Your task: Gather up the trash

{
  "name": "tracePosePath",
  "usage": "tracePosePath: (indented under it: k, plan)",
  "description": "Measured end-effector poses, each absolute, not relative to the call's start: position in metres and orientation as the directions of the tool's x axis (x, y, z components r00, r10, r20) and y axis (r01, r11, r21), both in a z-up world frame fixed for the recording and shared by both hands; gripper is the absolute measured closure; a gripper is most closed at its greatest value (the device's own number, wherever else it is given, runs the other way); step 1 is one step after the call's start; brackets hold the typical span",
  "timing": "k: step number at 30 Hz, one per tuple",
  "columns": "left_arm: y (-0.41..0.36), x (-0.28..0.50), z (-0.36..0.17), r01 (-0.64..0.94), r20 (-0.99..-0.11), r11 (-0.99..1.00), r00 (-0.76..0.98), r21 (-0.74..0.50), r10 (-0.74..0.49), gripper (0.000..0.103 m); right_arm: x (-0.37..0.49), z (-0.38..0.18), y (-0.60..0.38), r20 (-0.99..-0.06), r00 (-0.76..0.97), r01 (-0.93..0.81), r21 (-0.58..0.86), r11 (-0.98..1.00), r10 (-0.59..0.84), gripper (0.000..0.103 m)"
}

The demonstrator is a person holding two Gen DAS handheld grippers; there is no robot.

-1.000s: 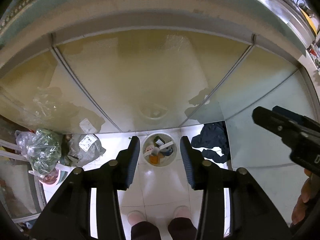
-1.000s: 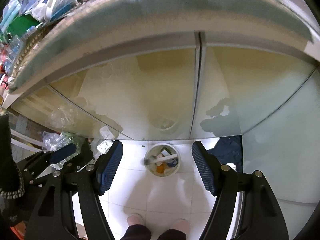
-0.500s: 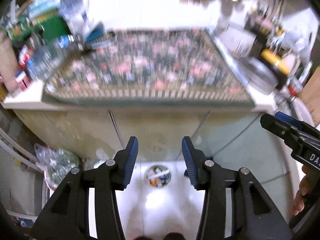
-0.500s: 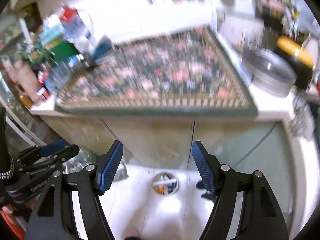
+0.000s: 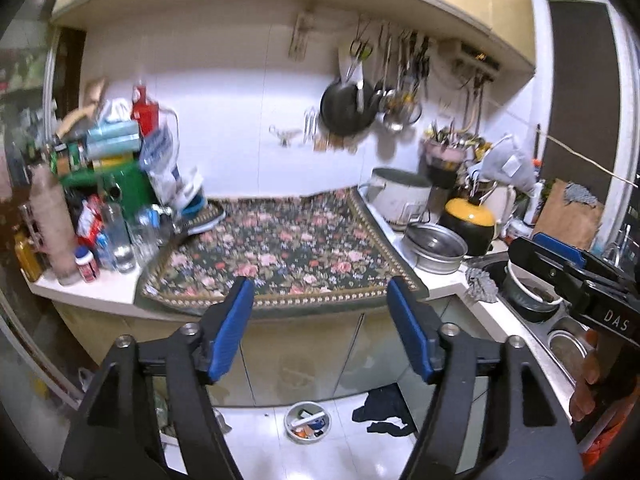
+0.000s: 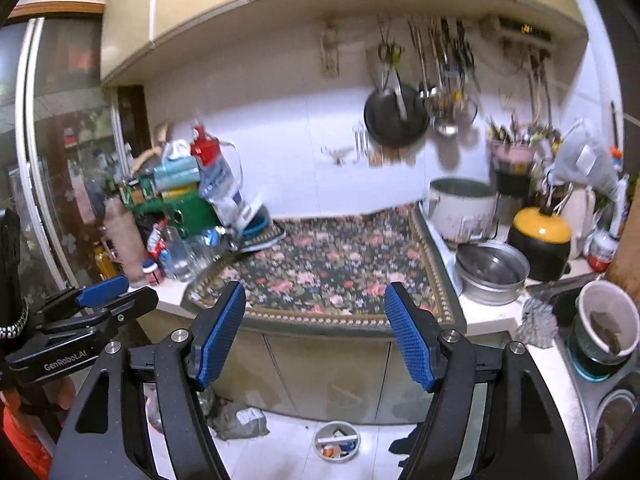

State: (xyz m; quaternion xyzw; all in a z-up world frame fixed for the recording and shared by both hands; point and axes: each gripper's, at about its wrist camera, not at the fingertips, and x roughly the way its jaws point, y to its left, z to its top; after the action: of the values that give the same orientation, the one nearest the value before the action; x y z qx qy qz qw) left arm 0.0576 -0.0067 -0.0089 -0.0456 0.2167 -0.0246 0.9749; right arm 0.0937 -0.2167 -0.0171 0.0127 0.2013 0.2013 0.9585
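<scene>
Down on the white tiled floor, at the foot of the cabinet doors, stands a small round trash bin [image 5: 307,421] with scraps of litter inside. Just to its right lies a crumpled dark cloth [image 5: 382,410]; to its left, a grey plastic bag [image 6: 242,420]. Above them the desk [image 5: 84,286] carries a floral mat [image 5: 276,252] with a beaded border, clear bottles [image 5: 116,236] crowded at its left and a metal basin [image 5: 434,246] at its right. A black pan [image 5: 346,108] hangs on the wall. Both the left gripper [image 5: 320,330] and the right gripper [image 6: 316,332] have their jaws opening, blue ribbed pads well apart, nothing between them.
</scene>
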Motion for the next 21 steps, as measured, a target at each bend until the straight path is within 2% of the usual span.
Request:
tracePosePath:
  k: [1,3,7,21]
  plan:
    - [-0.005,0.047,-0.004,0.028,-0.412,0.996,0.909,-0.089,-0.063,0.028,0.084,-0.013,-0.216,-0.370,0.845,-0.376,0.101,0.921,0.385,0.025]
    - [-0.002,0.029,0.000,0.024,-0.399,0.996,0.915,-0.081,-0.055,0.013,0.070,-0.010,-0.214,-0.354,0.856,-0.367,0.099,0.925,0.378,0.019]
    - [0.005,0.001,0.004,0.023,-0.379,0.995,0.924,-0.096,-0.058,0.009,0.047,-0.007,-0.207,-0.347,0.864,-0.355,0.096,0.930,0.366,0.001]
    - [0.009,-0.046,0.000,0.004,-0.380,0.995,0.924,-0.101,-0.042,0.009,0.003,-0.009,-0.194,-0.362,0.866,-0.349,0.052,0.936,0.343,0.000]
